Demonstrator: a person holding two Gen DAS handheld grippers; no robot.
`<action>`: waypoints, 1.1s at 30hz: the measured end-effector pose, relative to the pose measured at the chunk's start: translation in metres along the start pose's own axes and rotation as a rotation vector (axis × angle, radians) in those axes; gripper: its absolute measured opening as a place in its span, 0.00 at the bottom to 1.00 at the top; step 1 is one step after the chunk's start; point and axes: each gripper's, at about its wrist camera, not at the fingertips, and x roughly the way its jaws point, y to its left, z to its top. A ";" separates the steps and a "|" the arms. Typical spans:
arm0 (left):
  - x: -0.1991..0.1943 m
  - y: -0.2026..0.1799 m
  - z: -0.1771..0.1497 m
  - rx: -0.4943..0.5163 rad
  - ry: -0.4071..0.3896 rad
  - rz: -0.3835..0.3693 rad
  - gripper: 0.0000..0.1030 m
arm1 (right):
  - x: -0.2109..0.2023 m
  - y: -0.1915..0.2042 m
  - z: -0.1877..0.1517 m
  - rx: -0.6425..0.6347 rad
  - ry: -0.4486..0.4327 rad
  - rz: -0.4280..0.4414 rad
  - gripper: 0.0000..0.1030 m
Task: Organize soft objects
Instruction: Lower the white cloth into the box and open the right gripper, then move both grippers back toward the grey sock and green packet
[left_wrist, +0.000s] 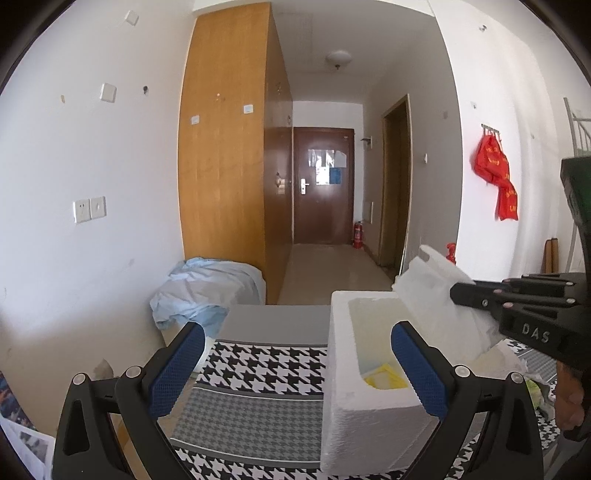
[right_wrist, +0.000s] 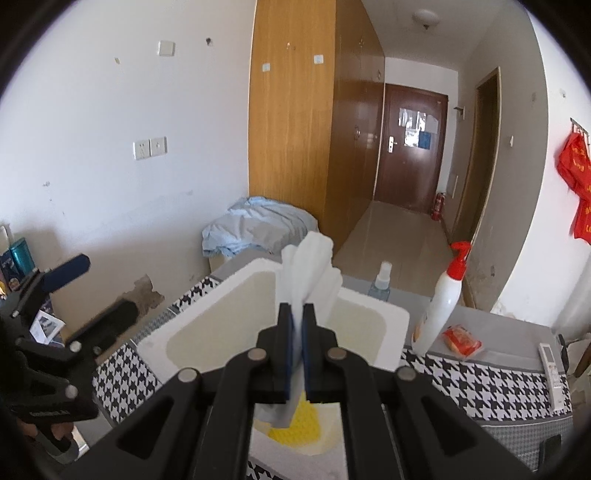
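While pinched between the clenched right tongs (right_wrist: 298, 325), white soft cloth (right_wrist: 310, 269) hanging above the open white foam box (right_wrist: 155, 343), lower end dangling inside over a yellow sponge (right_wrist: 295, 424) at the bottom. Left tongs (left_wrist: 295, 373) released, spread wide and empty, one finger just beside the box wall. Box resting on the houndstooth-covered worktop (right_wrist: 480, 384); white spray bottle (right_wrist: 443, 302) and red packet (right_wrist: 461, 339) nearby.
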 end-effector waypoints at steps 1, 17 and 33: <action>0.000 0.001 -0.001 -0.002 0.001 -0.001 0.98 | 0.002 0.001 0.000 0.001 0.005 0.005 0.14; 0.001 0.019 -0.005 -0.038 0.014 0.015 0.98 | 0.015 0.017 -0.010 -0.043 0.040 0.036 0.80; -0.017 0.014 -0.001 -0.029 -0.002 0.019 0.98 | -0.019 0.019 -0.013 -0.040 -0.024 0.028 0.82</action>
